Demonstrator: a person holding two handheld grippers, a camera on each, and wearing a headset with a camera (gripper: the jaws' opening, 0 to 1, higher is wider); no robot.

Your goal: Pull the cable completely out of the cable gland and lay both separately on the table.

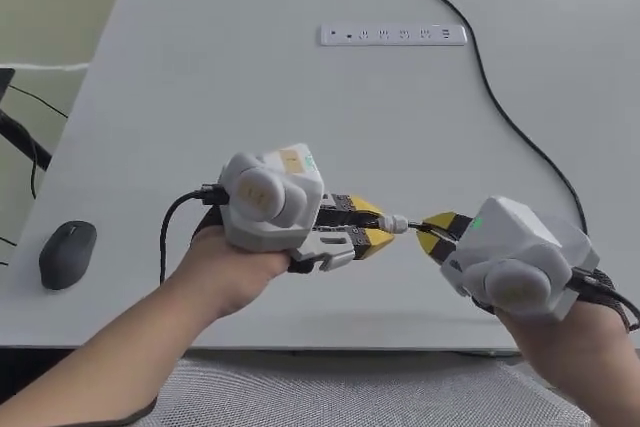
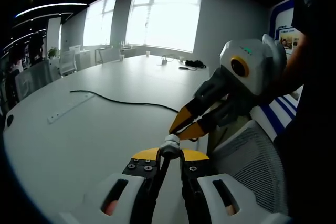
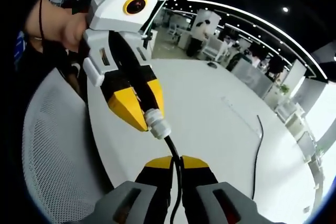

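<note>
- Up close, we see the left gripper (image 2: 169, 157) clamped on the white cable gland (image 2: 170, 145), which sits pinched between its two yellow-tipped jaws.
- Opposite it, the right gripper (image 3: 176, 163) is clenched on the black cable (image 3: 173, 150), which runs down between its jaws and passes out of sight beneath them.
- From the right gripper view, the cable goes straight into the end of the gland, so we count the two as joined; a short stretch of cable spans the gap between the two grippers' tips.
- From the head view, the grippers face each other tip to tip, close together. The left hand (image 1: 235, 272) and the right hand (image 1: 570, 347) hold them above the white table (image 1: 250, 77), near its near edge, with gland and cable held clear of the surface.
- A dark mouse (image 1: 67, 252) lies by the table's left edge, near the near-left corner.
- A white power strip (image 1: 393, 35) lies toward the far edge, and a second black cord (image 1: 510, 119) runs from just beside the strip's right end toward the right edge.
- A grey mesh chair (image 1: 350, 387) shows below the near edge.
</note>
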